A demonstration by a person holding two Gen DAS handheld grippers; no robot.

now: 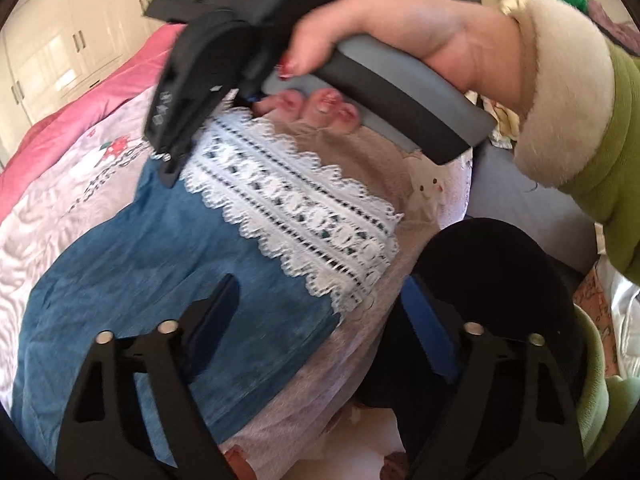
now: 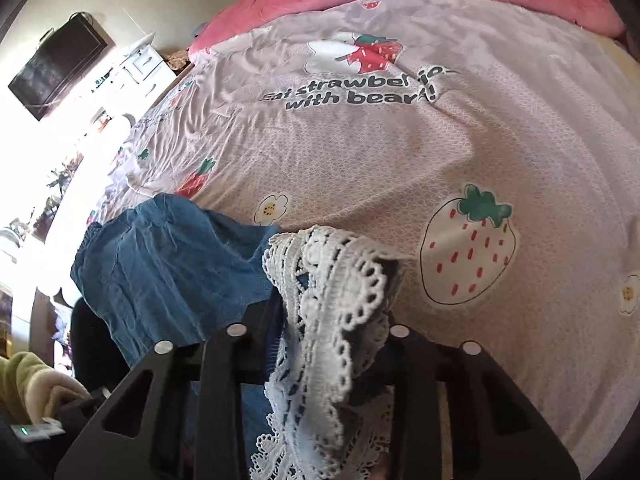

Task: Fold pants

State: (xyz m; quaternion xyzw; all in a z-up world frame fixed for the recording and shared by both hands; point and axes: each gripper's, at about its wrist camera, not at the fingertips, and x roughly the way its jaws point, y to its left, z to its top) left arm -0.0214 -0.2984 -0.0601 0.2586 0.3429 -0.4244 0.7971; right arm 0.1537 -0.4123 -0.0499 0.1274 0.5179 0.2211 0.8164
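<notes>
Strawberry-print bedspread (image 2: 480,152) carries my blue denim pants (image 1: 152,264) near its front edge, their white lace hem (image 1: 296,216) lifted. My right gripper (image 2: 320,312) is clamped on that lace, which hides its fingertips. My left gripper (image 1: 320,312) hangs spread wide above the denim, blurred.

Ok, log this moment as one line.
right hand-held gripper: shut on lace hem | left hand-held gripper: open, above denim pants | pants on bedspread
</notes>
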